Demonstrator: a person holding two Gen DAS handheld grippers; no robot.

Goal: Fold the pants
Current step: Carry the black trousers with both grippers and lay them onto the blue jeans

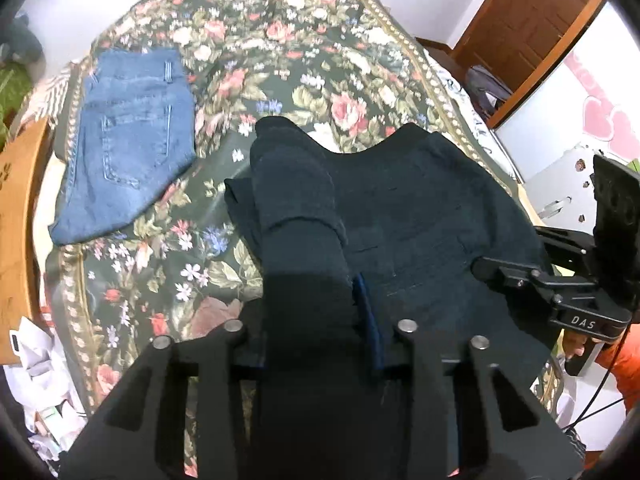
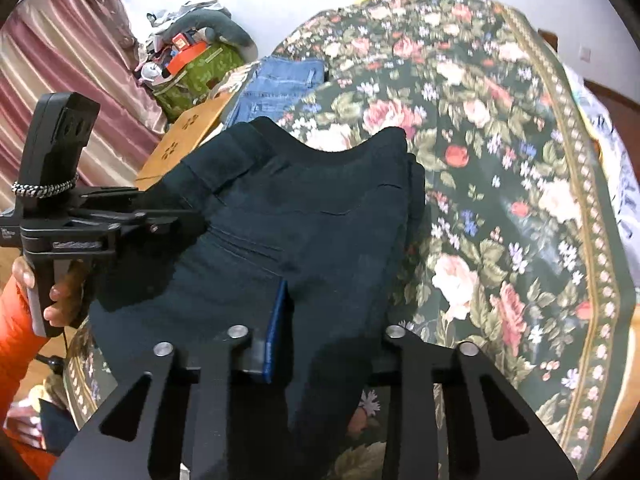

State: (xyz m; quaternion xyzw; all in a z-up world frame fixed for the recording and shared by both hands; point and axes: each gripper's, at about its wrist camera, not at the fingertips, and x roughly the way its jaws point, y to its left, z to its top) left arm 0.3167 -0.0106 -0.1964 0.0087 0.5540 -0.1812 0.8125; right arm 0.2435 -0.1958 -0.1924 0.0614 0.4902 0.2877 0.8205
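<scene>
Floral bedspread (image 1: 320,60) covered the bed. Left wrist view: my left gripper (image 1: 320,320) had its jaws clamped on a fold of the dark pants (image 1: 420,200), blue pad (image 1: 366,320) against the cloth; folded blue jeans (image 1: 128,140) lay well left of the pants, right gripper (image 1: 500,272) at their right edge. Right wrist view: right gripper (image 2: 312,340) pinched the pants (image 2: 300,200) too; left gripper (image 2: 160,224) at their left edge, held by a hand (image 2: 56,292).
</scene>
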